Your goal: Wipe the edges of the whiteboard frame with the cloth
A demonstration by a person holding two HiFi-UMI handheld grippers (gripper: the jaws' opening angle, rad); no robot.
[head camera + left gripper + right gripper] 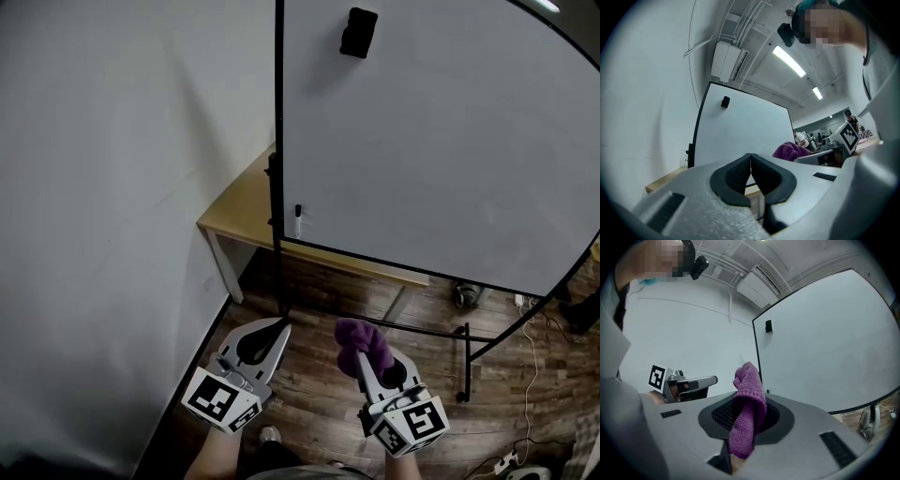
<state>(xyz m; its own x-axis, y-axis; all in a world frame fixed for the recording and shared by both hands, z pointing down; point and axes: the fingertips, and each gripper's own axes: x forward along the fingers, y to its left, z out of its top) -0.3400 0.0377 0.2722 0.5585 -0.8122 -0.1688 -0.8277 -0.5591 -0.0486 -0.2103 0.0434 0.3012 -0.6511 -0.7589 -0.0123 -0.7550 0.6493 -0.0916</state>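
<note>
A white whiteboard (pixel 431 141) with a thin black frame (pixel 278 122) stands on a black stand ahead of me. My right gripper (pixel 367 349) is shut on a purple cloth (pixel 361 339), which bunches up above the jaws; the same cloth (pixel 747 404) hangs between the jaws in the right gripper view. My left gripper (pixel 272 336) is shut with nothing in it, its pads (pixel 740 173) meeting. Both grippers hang low, below the board's bottom edge and apart from the frame. The board (pixel 740 126) and its left frame edge (pixel 757 350) show ahead in both gripper views.
A black eraser (pixel 358 32) sticks near the board's top left. A marker (pixel 298 221) sits at the lower left corner. A light wooden table (pixel 246 211) stands behind the board by the white wall (pixel 112 187). Stand legs (pixel 466 361) and cables (pixel 530 375) lie on the wood floor.
</note>
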